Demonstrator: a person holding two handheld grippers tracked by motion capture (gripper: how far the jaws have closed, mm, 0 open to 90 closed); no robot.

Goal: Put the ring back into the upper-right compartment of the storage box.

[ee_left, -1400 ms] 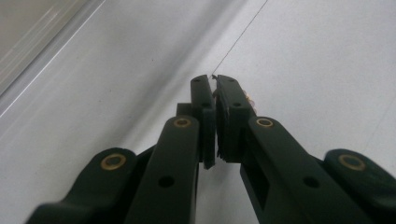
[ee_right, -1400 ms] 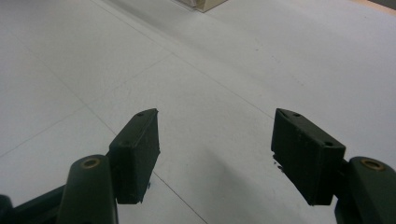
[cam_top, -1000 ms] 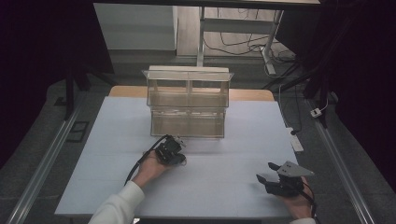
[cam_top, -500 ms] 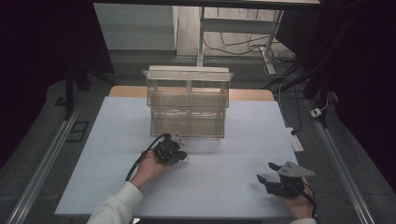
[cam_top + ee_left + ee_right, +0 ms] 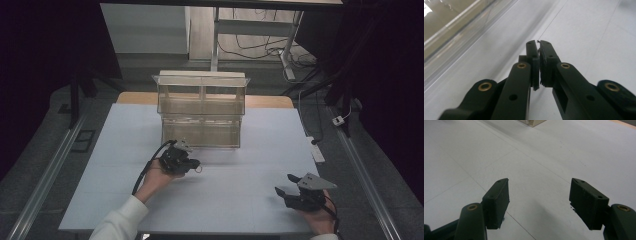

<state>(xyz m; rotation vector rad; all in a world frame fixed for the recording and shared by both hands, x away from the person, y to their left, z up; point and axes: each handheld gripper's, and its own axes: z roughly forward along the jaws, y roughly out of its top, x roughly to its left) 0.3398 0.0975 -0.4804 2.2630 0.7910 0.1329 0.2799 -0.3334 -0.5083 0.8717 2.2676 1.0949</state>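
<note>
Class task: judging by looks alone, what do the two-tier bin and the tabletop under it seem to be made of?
Two-tier bin: probably clear rigid plastic, glossy; you see through its walls, and they catch reflections. Tabletop: a matte white board or sheet, perhaps laminate; faint seam lines, no glare. Exact material unclear.

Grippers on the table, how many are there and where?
2. The left gripper, jaws shut, sits just in front of the clear bin. The right gripper, jaws open, is at the table's near right.
</note>
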